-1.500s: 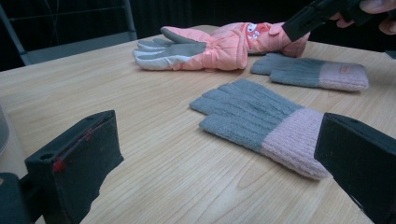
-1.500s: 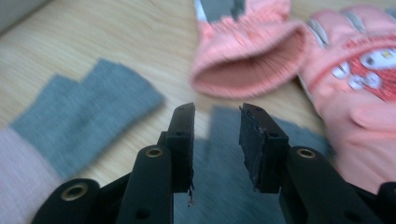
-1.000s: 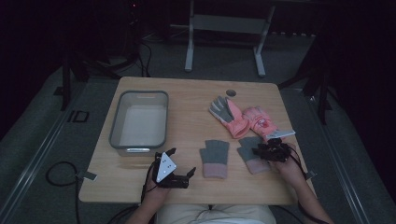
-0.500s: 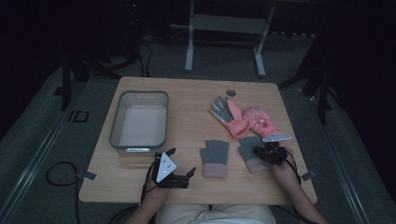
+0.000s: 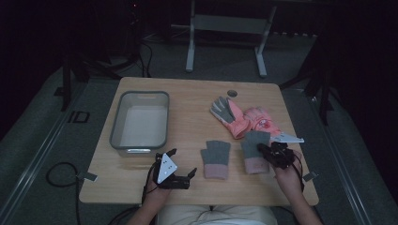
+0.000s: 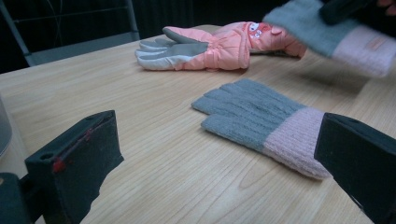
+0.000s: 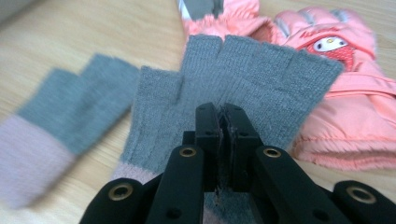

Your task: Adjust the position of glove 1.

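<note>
Two grey knit gloves with pink cuffs are near the table's front. One knit glove [image 5: 216, 158] [image 6: 252, 116] [image 7: 60, 116] lies flat. The other knit glove [image 5: 256, 143] [image 7: 261, 74] [image 6: 336, 32] hangs slightly off the wood, and my right gripper [image 5: 263, 150] [image 7: 222, 123] is shut on its palm. Behind them lies a pair of pink ski gloves [image 5: 244, 119] [image 6: 201, 49] [image 7: 355, 93]. My left gripper [image 5: 183, 161] [image 6: 219, 163] rests low at the front, left of the flat glove. Its jaws stand wide open with nothing between them.
A grey plastic bin [image 5: 115, 126] stands on the left half of the wooden table [image 5: 187, 112]. A white card [image 5: 288, 138] lies by the right edge, beside the pink gloves. A small round hole [image 5: 231, 93] sits near the far edge.
The right gripper has raised the right knit glove a little off the table, and the glove has shifted slightly away from me. The left gripper has not moved.
</note>
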`<state>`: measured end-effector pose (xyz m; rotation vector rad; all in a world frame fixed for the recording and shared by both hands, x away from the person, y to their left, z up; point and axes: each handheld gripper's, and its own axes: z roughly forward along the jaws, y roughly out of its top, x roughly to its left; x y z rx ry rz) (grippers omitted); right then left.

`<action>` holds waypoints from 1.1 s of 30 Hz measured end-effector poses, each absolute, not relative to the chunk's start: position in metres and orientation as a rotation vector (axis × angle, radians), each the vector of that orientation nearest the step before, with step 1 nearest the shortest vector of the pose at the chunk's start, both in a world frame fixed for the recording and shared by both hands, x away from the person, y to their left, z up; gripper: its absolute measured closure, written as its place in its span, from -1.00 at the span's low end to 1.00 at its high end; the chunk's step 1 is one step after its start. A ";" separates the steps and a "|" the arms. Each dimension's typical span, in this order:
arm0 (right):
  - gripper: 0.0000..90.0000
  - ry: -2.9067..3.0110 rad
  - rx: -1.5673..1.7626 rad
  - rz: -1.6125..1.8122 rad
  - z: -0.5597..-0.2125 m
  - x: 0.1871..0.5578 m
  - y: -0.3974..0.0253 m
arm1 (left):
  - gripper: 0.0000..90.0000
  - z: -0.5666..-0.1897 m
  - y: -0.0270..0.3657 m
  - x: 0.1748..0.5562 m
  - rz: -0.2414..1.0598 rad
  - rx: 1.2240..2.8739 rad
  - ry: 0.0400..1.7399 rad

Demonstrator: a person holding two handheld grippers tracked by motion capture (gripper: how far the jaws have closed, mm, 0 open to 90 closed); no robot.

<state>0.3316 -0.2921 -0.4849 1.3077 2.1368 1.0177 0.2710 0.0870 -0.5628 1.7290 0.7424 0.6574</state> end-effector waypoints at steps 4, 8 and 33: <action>0.90 2.094 1.353 1.022 -0.477 0.320 -0.287 | -1.00 -0.563 0.087 0.271 0.659 1.728 0.744; 0.90 2.061 1.432 1.030 -0.484 0.313 -0.282 | -1.00 -0.563 0.087 0.271 0.665 1.729 0.741; 0.66 2.152 1.446 0.882 -0.537 0.333 -0.279 | -1.00 -0.563 0.086 0.270 0.661 1.731 0.736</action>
